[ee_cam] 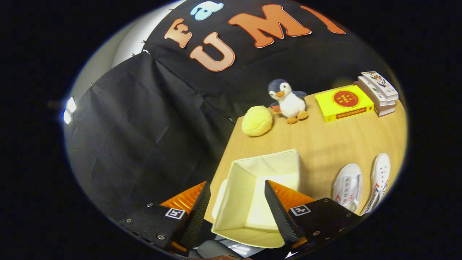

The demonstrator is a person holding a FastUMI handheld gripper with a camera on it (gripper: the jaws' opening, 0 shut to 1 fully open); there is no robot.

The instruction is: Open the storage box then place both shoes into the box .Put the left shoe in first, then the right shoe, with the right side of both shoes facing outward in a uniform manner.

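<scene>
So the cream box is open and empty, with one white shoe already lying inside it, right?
Not quite. The gripper view shows the cream box open and empty, but both white shoes lie on the table beside it. The gripper hovers open over the box.

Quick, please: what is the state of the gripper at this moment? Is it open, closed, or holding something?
Gripper: open and holding nothing; its fingers are spread apart above the open storage box, not touching it.

Evenly bright on the worktop; two small lamps glare far beyond the tool's spread fingers; strong fisheye bending, soft blur toward the rim
</scene>
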